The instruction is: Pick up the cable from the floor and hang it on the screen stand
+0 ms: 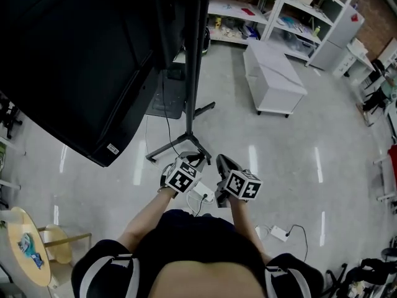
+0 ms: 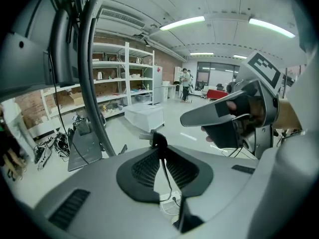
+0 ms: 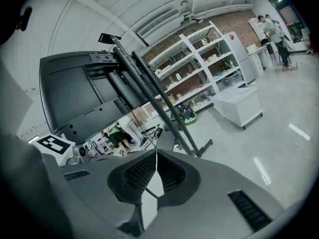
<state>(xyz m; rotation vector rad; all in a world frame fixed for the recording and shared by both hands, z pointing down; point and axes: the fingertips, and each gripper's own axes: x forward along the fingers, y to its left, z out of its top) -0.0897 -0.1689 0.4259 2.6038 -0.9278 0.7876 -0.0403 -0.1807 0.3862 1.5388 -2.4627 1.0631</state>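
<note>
A thin black cable (image 2: pixel 167 176) runs between the jaws of my left gripper (image 2: pixel 159 143), and its dark plug sticks out past the tips. That gripper (image 1: pixel 197 159) is shut on the cable. My right gripper (image 1: pixel 222 161) is close beside it on the right. Its jaws (image 3: pixel 156 153) meet at the tips, and a strand of cable (image 3: pixel 150 192) crosses the gap behind them. Both grippers hang above the floor near the base of the screen stand (image 1: pixel 197 54). The big dark screen (image 1: pixel 74 54) fills the upper left. In the right gripper view the stand's poles (image 3: pixel 159 98) rise just ahead.
A white power strip (image 1: pixel 201 194) lies on the floor under the grippers, and a white adapter (image 1: pixel 278 233) with a lead lies to the right. A low white cabinet (image 1: pixel 273 73) and shelves (image 1: pixel 279 11) stand beyond. At the lower left is a wooden stool (image 1: pixel 28 247).
</note>
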